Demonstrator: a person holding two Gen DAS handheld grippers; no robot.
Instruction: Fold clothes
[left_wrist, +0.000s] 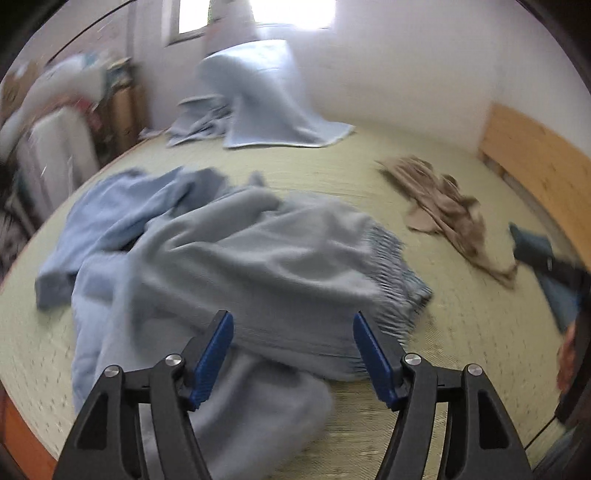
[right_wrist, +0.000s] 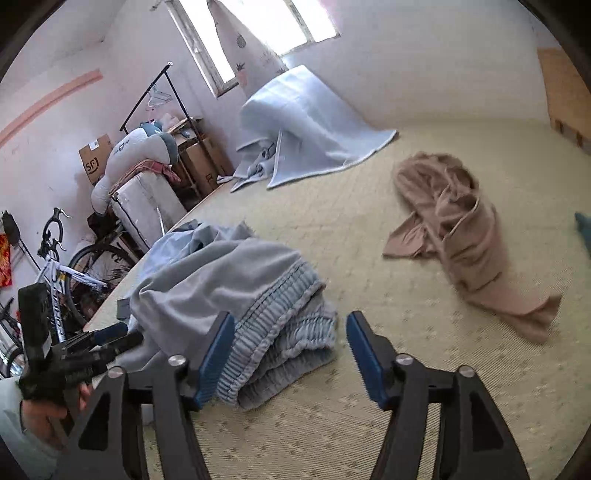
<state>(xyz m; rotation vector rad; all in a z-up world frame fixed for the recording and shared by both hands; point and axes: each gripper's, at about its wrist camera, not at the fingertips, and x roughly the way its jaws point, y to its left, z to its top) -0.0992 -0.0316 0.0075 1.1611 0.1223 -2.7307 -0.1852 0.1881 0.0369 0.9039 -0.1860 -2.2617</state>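
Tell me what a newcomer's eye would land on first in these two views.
First, the crumpled light blue garment with its ribbed elastic waistband, heaped on the pale green mat right in front of both open grippers, left gripper and right gripper. Next, the rumpled tan garment lying apart to the right, and the pale blue blanket draped over something under the bright window at the far wall.
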